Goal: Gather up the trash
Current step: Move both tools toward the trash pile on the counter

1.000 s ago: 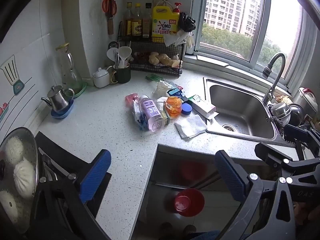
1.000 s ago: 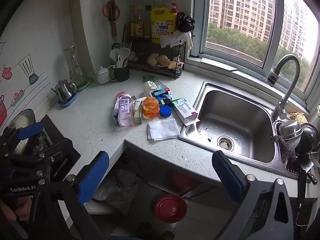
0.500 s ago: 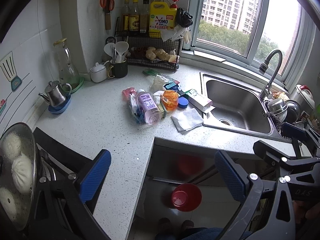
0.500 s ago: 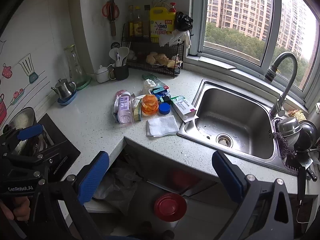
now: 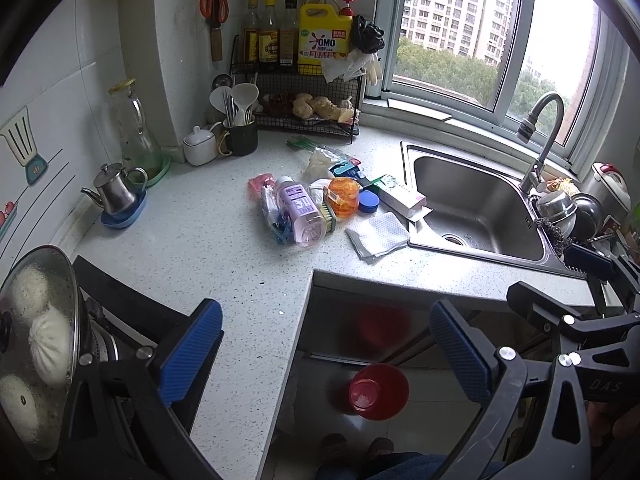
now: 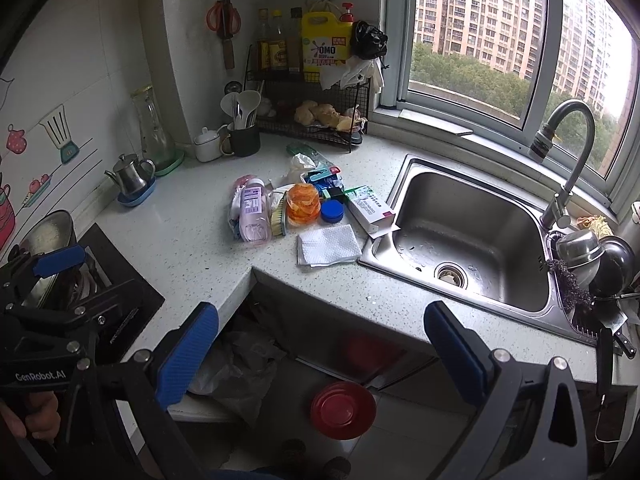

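Both tools hang back from the corner, short of the work: the left hand-held gripper (image 5: 326,344) and the right hand-held gripper (image 6: 320,342) each stand released, blue pads wide apart and empty. By my judgement nothing is collected yet. The trash lies heaped mid-surface (image 5: 192,240) near the sink (image 5: 472,204): a lilac bottle (image 5: 302,210), an orange jar (image 5: 342,196), a blue lid (image 5: 369,202), a white carton (image 5: 400,198) and a folded paper towel (image 5: 378,234). A red bin (image 5: 378,392) waits on the floor below. Only the right view shows a crumpled plastic bag (image 6: 236,364) under the surface; only the left shows buns beneath a pot lid (image 5: 36,344).
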Tool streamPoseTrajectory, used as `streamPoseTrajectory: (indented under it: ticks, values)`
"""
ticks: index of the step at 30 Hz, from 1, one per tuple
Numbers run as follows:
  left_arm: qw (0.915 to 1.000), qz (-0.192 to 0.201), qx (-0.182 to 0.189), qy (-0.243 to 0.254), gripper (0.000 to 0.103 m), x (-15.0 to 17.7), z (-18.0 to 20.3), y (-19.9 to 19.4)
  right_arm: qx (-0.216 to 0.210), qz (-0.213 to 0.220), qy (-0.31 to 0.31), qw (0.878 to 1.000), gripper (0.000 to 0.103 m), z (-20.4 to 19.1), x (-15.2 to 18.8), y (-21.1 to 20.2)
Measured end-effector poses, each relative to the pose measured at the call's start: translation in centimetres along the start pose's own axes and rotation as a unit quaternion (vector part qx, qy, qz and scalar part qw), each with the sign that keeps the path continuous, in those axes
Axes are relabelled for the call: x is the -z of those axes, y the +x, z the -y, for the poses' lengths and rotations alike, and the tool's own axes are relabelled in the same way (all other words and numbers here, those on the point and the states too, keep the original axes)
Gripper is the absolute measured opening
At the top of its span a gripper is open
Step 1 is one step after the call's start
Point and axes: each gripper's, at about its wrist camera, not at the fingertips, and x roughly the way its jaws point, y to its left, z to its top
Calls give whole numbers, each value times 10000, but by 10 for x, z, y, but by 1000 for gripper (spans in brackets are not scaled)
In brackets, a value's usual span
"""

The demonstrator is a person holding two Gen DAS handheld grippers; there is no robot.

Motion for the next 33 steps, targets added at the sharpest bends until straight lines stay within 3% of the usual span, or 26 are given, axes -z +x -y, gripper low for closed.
streamPoseTrajectory:
  ticks: [33]
  values:
    - [10000,-8,-12,52,103,2,12,-6,-185,-76,-19,9998,103,9,4,-4]
